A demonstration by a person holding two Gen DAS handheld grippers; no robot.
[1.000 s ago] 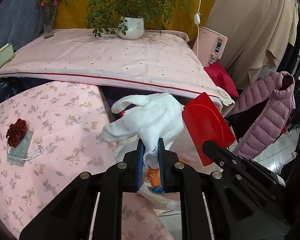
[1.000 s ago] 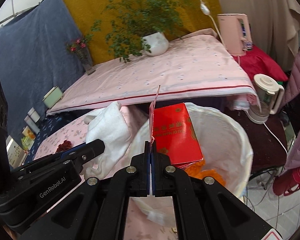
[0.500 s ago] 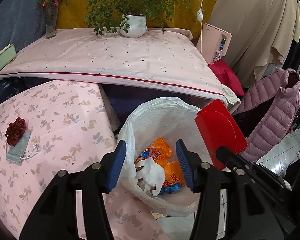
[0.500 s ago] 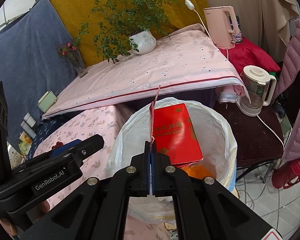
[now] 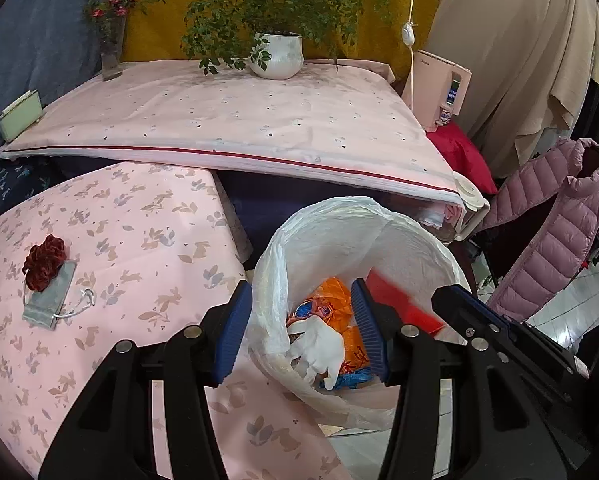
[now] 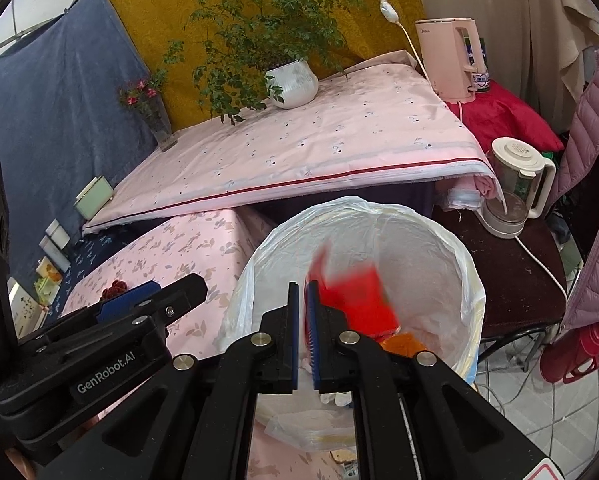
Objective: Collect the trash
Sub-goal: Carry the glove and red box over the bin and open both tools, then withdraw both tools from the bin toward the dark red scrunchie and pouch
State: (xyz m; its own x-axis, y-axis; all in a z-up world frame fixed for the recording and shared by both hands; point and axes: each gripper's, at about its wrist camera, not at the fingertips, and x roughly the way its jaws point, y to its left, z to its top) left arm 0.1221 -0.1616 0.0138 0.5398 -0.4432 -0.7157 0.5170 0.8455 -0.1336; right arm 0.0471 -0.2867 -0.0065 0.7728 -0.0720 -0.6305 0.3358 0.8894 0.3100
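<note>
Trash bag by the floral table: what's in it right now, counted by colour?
In the trash bag:
White glove: 1
Orange wrappers: 2, as far as the folds show
Red packet: 1, blurred, within the bag's mouth
Total: 4

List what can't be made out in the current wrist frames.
- Red packet: motion-blurred in both views; print unreadable.
- Trash bag bottom: left view, hidden by white glove and orange wrappers.
- Grey pouch contents: closed, partly under the red flower.
- Right gripper: gap narrow; contact with the packet unclear.
</note>
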